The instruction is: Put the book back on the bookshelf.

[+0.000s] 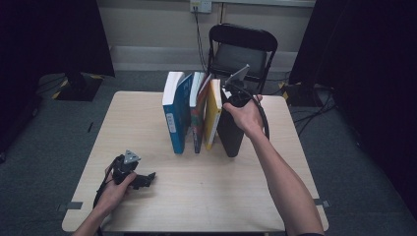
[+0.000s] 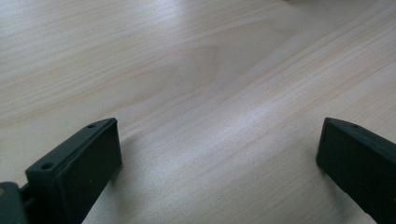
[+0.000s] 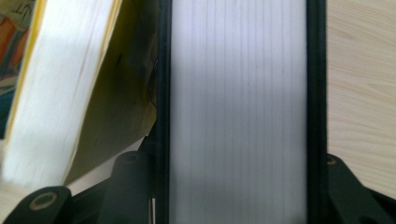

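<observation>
The black book [image 1: 230,129] stands upright at the right end of the row, just beside the yellow book [image 1: 212,118], my right hand-held gripper [image 1: 235,96] clamped across its top; seating it looks nearly done. My left hand-held gripper [image 1: 142,180] rests wide open, empty, on the tabletop [image 1: 196,196]

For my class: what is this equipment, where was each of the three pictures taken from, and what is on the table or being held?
A person holds a hand-held two-jaw gripper in each hand. The high view looks down on the light wooden table. On it stand four upright books: a blue book, a thin multicoloured book, a yellow book and a thick black-covered book. The left gripper rests on the table; its own camera shows open jaws with nothing but bare wood between them. The right gripper has its jaws around the black book; its camera looks down the white page edges.
</observation>
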Tool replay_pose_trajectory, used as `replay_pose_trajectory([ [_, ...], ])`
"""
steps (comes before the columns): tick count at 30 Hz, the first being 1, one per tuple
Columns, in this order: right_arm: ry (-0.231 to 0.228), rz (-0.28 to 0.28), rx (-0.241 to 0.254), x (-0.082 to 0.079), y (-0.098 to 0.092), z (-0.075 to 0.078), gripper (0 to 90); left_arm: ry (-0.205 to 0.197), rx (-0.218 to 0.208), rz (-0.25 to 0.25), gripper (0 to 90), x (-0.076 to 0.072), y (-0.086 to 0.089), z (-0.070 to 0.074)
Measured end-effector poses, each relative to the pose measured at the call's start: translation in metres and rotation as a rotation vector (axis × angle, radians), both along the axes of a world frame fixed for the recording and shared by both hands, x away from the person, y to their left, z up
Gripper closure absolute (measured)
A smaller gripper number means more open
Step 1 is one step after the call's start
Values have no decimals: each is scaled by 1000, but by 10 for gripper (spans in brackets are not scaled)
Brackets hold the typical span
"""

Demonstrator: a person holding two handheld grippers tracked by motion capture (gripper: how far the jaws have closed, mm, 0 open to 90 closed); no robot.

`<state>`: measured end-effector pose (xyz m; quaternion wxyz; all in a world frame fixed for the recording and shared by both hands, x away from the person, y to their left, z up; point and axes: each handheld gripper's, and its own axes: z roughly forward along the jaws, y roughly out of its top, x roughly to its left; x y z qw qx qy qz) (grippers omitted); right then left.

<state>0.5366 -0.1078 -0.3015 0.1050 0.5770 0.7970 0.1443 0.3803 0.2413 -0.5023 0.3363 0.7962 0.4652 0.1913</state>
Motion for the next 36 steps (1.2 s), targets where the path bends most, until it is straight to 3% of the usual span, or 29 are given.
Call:
replay_pose_trajectory([
  [5, -2, -25, -5, 7, 2, -1, 534, 0, 0, -1, 0, 0, 0, 0],
  [12, 9, -71, 25, 19, -1, -3, 535, 3, 2, -3, 0, 0, 0, 0],
  [24, -6, -66, 20, 33, 4, 1, 534, 3, 2, -3, 0, 0, 0, 0],
  [36, -11, -78, 18, 45, 6, -6, 534, 3, 3, -2, 0, 0, 0, 0],
])
